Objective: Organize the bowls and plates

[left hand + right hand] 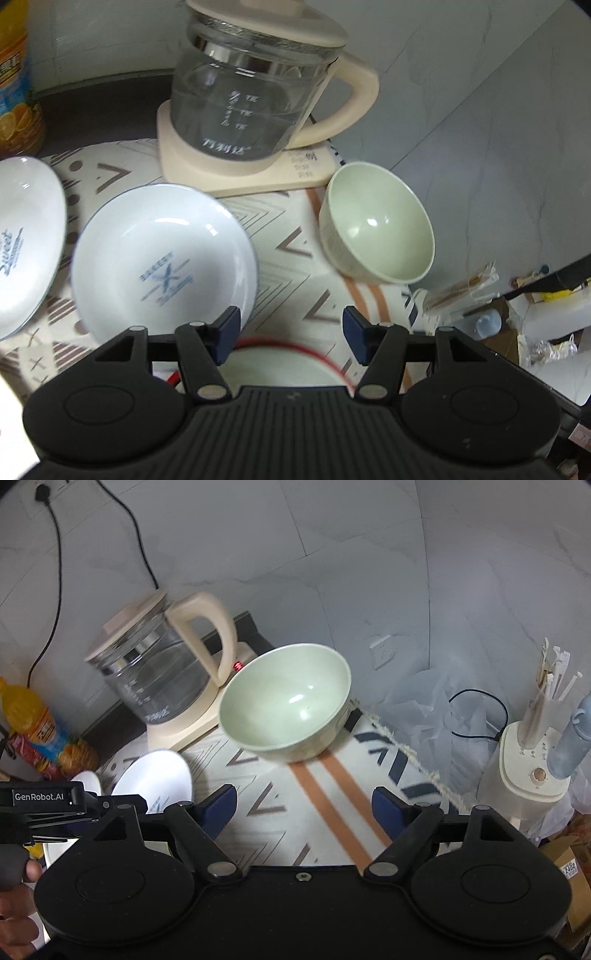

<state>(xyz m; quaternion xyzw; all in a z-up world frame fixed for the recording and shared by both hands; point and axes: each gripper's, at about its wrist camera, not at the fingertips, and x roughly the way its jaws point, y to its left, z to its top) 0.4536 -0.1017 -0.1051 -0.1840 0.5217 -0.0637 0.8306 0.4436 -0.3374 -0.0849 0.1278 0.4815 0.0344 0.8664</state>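
Observation:
In the left wrist view my left gripper [291,332] is open above the patterned cloth. A white dish with a red rim [280,363] lies just under and behind its blue fingertips, untouched. A white plate with blue print [162,258] sits left of the jaws, and a second white plate [26,240] is at the far left. A pale green bowl [376,221] stands tilted at the right. My right gripper [304,806] is open and holds nothing, with the green bowl [288,701] ahead of it and the white plate [155,775] to its left.
A glass kettle [251,85] on a cream base stands at the back, also seen in the right view as the kettle [159,664]. An orange drink bottle [33,720] lies at the left. A cream chopstick holder [532,760] stands beyond the cloth's right edge. A hand [14,886] shows at lower left.

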